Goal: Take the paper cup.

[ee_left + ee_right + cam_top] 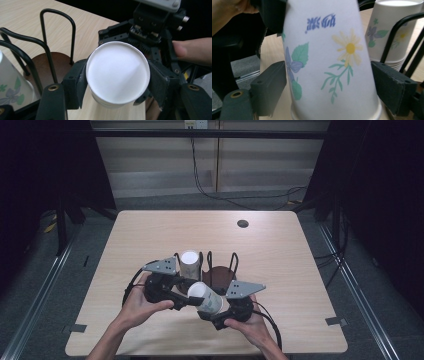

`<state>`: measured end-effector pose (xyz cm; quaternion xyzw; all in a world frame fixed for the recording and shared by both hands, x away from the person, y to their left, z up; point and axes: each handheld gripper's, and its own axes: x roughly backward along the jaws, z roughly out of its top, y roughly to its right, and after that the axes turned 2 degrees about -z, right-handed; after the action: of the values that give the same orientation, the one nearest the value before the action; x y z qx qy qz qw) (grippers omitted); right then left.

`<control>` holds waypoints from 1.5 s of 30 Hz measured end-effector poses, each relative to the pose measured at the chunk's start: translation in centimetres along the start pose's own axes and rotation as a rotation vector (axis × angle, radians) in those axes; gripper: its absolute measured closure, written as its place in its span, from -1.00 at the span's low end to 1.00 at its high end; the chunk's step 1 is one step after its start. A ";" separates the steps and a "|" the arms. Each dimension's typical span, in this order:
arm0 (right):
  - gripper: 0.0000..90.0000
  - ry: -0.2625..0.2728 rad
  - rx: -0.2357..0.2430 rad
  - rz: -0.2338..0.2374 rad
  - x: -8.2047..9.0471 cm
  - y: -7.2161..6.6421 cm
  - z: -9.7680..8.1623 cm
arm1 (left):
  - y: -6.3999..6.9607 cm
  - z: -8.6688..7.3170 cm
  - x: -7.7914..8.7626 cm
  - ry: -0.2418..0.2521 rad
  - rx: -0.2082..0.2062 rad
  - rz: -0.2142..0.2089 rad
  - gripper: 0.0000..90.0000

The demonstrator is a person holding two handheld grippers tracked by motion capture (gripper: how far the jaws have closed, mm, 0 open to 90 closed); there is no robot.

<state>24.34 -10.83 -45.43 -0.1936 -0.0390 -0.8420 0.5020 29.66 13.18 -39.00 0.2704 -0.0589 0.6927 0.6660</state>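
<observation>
Paper cup (117,75) clamped in left gripper (117,82), right gripper (329,85) loose around it (jaws apart).

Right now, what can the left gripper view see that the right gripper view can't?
The left gripper view sees the held cup's plain white bottom, the round brown base of the wire rack, and the left tongs squeezing the cup's base end. The right gripper view sees the cup's side instead, with a yellow daisy, green leaves and upside-down blue writing, and the right tongs around its wide end. Both see that cup, the flowered stack and the wooden table.
</observation>
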 end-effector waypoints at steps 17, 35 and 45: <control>-0.38 -0.006 -0.004 0.022 0.6 0.3 0.4 | -0.9 -0.6 0.6 0.042 0.039 -0.038 -0.19; -0.34 -0.074 -0.005 0.007 1.2 0.5 0.9 | -0.5 -0.4 1.4 0.099 0.026 -0.004 -0.56; -0.32 -0.162 -0.007 -0.004 2.1 1.1 1.3 | -0.6 -0.7 1.1 0.027 0.005 0.033 -0.59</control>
<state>24.82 -12.78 -43.62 -0.2630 -0.0770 -0.8247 0.4948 30.08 14.58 -39.29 0.2617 -0.0526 0.7073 0.6546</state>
